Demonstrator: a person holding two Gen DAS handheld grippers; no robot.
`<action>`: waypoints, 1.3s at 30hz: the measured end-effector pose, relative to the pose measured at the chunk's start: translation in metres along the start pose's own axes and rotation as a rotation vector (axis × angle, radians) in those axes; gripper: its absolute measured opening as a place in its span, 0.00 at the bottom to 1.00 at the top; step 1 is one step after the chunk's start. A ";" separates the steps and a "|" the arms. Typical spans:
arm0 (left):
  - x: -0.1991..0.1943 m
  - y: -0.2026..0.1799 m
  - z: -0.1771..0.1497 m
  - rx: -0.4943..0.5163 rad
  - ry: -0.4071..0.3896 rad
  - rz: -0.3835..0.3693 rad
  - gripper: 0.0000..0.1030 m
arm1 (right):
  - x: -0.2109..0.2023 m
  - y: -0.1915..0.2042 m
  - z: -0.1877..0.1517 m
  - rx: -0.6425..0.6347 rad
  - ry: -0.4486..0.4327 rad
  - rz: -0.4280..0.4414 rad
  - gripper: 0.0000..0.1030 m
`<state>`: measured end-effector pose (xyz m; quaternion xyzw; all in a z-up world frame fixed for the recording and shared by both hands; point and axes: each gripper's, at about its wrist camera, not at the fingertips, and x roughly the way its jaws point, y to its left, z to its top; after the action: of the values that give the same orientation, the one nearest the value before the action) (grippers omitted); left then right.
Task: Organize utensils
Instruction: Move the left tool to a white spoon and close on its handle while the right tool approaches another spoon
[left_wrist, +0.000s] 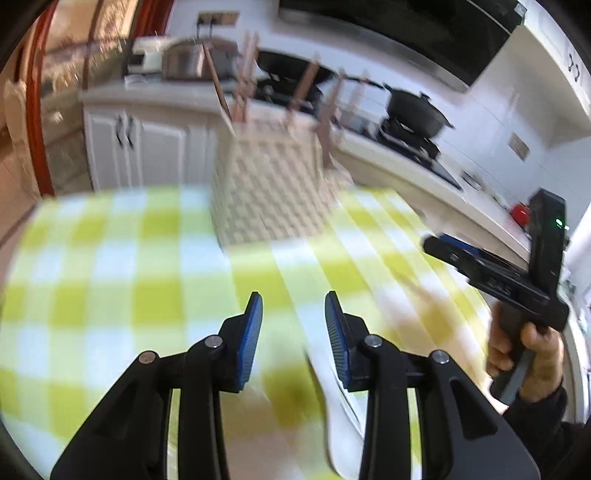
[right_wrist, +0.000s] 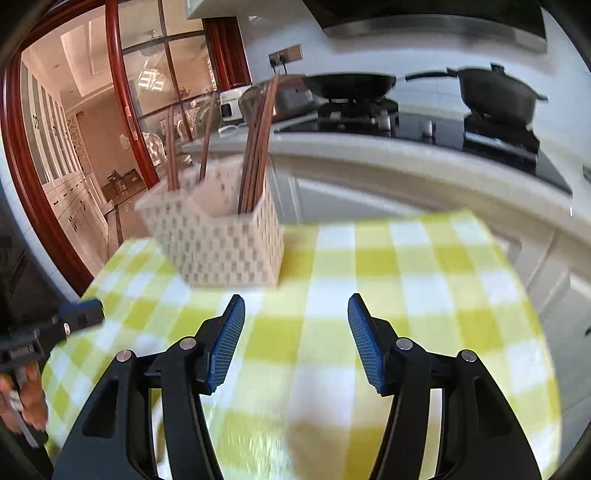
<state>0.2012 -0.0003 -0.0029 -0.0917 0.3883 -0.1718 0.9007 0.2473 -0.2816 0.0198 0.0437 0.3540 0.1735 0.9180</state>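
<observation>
brown chopsticks (right_wrist: 255, 147) are stood upright in a white woven basket (right_wrist: 221, 251); both tongs, left (left_wrist: 293, 306) and right (right_wrist: 295, 310), are held open, empty.

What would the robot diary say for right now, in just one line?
left gripper: open, empty | right gripper: open, empty | white woven basket: holds brown wooden chopsticks | on: green checked tablecloth

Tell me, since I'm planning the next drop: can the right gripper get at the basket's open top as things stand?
Probably yes. The right gripper, jaws open and empty, faces the woven basket across bare checked tablecloth. Only the upright chopsticks crowd the opening.
</observation>
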 end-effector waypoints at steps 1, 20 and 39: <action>0.003 -0.002 -0.009 -0.009 0.016 -0.016 0.31 | 0.002 -0.001 -0.009 0.005 0.011 -0.002 0.56; 0.038 -0.031 -0.051 0.010 0.157 0.025 0.26 | 0.014 0.008 -0.038 -0.067 0.047 -0.066 0.59; 0.008 0.029 -0.049 -0.041 0.065 0.186 0.14 | 0.014 0.090 -0.073 -0.126 0.167 0.005 0.45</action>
<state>0.1769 0.0222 -0.0505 -0.0678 0.4276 -0.0823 0.8976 0.1822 -0.1957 -0.0253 -0.0278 0.4173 0.2008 0.8859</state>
